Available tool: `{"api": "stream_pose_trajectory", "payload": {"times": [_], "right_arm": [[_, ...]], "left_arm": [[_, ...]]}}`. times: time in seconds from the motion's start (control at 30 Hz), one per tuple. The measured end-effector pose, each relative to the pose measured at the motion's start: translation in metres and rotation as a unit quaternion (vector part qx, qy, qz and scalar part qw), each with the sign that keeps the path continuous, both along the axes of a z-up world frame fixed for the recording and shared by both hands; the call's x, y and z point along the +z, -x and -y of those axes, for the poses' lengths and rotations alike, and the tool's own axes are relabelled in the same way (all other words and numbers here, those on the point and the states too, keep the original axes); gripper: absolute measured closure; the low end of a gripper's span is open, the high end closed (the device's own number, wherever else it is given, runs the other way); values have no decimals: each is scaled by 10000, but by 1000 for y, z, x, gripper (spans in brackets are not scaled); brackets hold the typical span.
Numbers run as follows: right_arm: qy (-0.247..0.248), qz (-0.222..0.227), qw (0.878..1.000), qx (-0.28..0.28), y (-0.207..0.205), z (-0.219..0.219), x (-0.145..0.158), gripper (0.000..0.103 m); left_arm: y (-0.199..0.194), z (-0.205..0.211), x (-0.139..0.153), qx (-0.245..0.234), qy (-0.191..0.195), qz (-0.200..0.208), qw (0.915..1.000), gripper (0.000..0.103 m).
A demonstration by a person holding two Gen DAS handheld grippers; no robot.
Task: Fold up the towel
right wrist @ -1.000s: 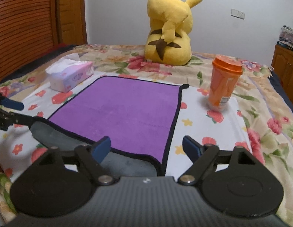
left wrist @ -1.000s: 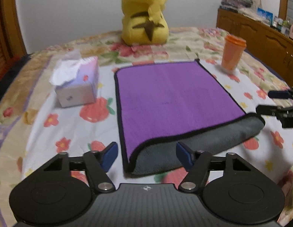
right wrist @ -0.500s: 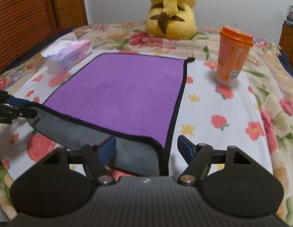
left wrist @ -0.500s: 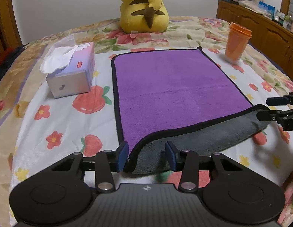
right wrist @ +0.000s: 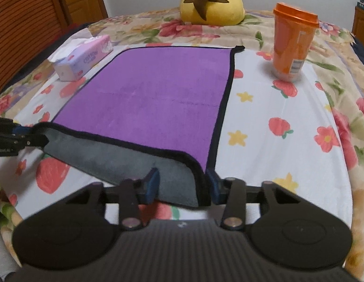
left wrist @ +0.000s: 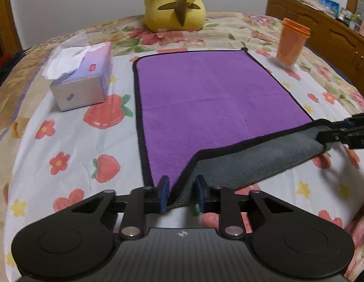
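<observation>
A purple towel with a black hem and grey underside lies flat on the flowered bedspread; it also shows in the right wrist view. Its near edge is turned up, showing the grey side. My left gripper has its jaws narrowed around the near left corner, with a small gap still showing. My right gripper has its jaws partly closed around the near right corner, not pinching it. Each gripper shows at the edge of the other view, the right one and the left one.
A tissue box stands left of the towel. An orange lidded cup stands at the far right; it is closer in the right wrist view. A yellow plush toy sits behind the towel. A wooden cabinet runs along the right.
Both grippers moved forward and down onto the near corners and their jaws narrowed around the towel. The near edge has lifted slightly, showing more grey underside.
</observation>
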State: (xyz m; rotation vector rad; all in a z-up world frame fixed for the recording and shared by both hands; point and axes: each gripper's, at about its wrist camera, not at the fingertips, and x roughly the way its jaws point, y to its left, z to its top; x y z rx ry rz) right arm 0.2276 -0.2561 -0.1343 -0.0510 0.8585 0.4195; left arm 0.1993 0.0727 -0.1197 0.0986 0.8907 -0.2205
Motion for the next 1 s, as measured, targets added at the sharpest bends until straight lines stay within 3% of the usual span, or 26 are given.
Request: {"api": "stream_pose_trajectory", "payload": {"times": [0.1, 0.2, 0.3, 1.0], "right_arm": [[43, -15, 10000, -12, -1, 2, 0, 79], [58, -18, 10000, 5, -2, 3, -1, 83], [74, 9, 9999, 76, -2, 2, 0, 98], [-303, 533, 9981, 54, -5, 12, 20, 99]], "left_arm": [[1, 2, 1, -33, -18, 41, 10000, 83], [2, 2, 1, -30, -19, 63, 10000, 86], [2, 2, 2, -16, -38, 112, 9999, 91], [7, 3, 33, 19, 339, 740, 9967, 94]]}}
